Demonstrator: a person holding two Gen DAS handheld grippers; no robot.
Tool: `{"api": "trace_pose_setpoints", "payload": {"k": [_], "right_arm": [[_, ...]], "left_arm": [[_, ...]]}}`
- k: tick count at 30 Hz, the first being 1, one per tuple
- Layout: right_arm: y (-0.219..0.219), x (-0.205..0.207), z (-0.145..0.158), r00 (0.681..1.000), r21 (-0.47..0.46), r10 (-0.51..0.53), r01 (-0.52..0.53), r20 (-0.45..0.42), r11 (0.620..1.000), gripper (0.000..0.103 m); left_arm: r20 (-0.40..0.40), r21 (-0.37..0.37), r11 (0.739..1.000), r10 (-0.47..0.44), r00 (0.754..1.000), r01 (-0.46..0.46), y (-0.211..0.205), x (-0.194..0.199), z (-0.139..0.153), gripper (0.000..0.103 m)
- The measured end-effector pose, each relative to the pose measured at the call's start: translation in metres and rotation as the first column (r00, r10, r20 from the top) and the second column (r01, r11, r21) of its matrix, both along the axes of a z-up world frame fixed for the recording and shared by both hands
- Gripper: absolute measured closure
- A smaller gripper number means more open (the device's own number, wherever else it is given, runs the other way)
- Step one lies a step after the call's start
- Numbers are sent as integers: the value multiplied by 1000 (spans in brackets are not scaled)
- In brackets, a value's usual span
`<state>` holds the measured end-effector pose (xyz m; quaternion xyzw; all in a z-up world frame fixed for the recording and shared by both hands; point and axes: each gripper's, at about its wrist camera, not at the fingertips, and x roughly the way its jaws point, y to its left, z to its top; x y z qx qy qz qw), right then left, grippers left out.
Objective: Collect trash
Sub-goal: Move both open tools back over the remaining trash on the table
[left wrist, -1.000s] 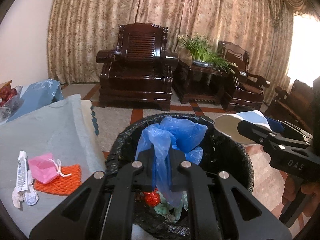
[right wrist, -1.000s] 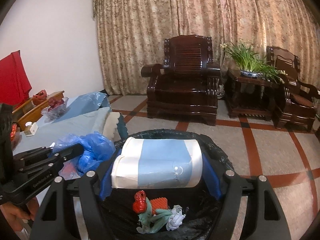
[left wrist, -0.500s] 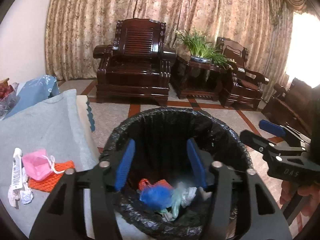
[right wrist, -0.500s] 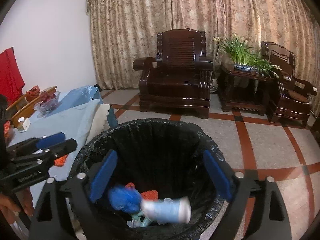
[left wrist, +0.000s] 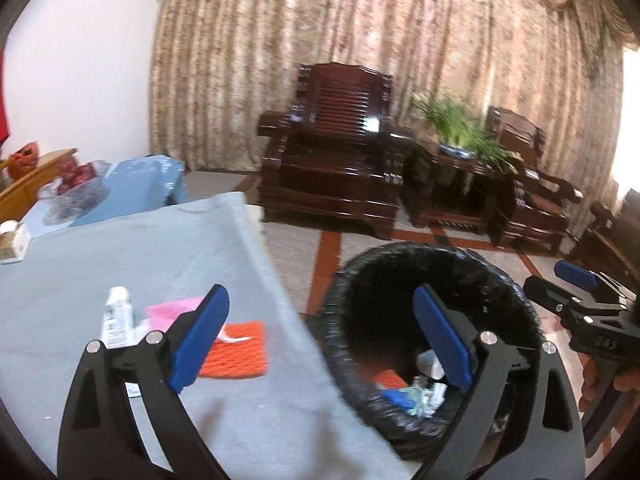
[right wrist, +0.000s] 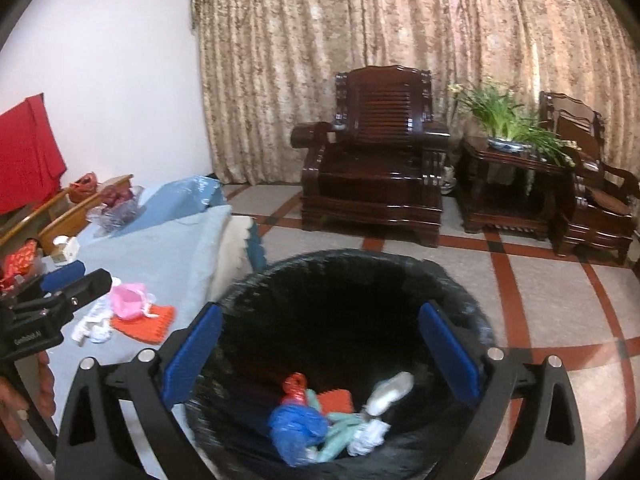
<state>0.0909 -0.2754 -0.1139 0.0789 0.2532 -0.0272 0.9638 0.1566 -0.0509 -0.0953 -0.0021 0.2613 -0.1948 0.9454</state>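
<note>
Your left gripper [left wrist: 320, 344] and right gripper [right wrist: 320, 350]: jaws just opened wide, nothing between them. Remaining trash, pink mask [left wrist: 172, 312] on orange net [left wrist: 240, 350], near desk [left wrist: 120, 252] edge beside bin [left wrist: 400, 264]. Risk: careless sweep pushes trash off edge.

The round bin [right wrist: 360, 280] has a black bag inside. At its bottom lie a blue bag [right wrist: 296, 428], a red thing [right wrist: 294, 386], and what may be a white roll [right wrist: 390, 392]. Left of the bin, a pink mask [right wrist: 128, 300] lies on an orange net [right wrist: 146, 322], beside a white tube [left wrist: 116, 316].
</note>
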Motion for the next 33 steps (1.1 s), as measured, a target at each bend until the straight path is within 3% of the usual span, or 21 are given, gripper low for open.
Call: {"api": "trace_pose_setpoints", "payload": {"k": [8, 17, 24, 33], "right_arm": [[58, 20, 8, 992, 12, 119, -120, 31, 993, 6], [128, 42, 5, 967, 6, 250, -251, 43, 968, 6], [167, 59, -4, 951, 2, 308, -309, 31, 951, 6], [195, 84, -26, 932, 23, 363, -362, -3, 932, 7]], "left_arm": [[43, 9, 988, 152, 987, -152, 72, -7, 12, 12], [53, 54, 955, 287, 956, -290, 145, -11, 10, 12], [24, 86, 929, 359, 933, -360, 184, -10, -7, 12], [-51, 119, 917, 390, 919, -382, 202, 7, -44, 12]]}}
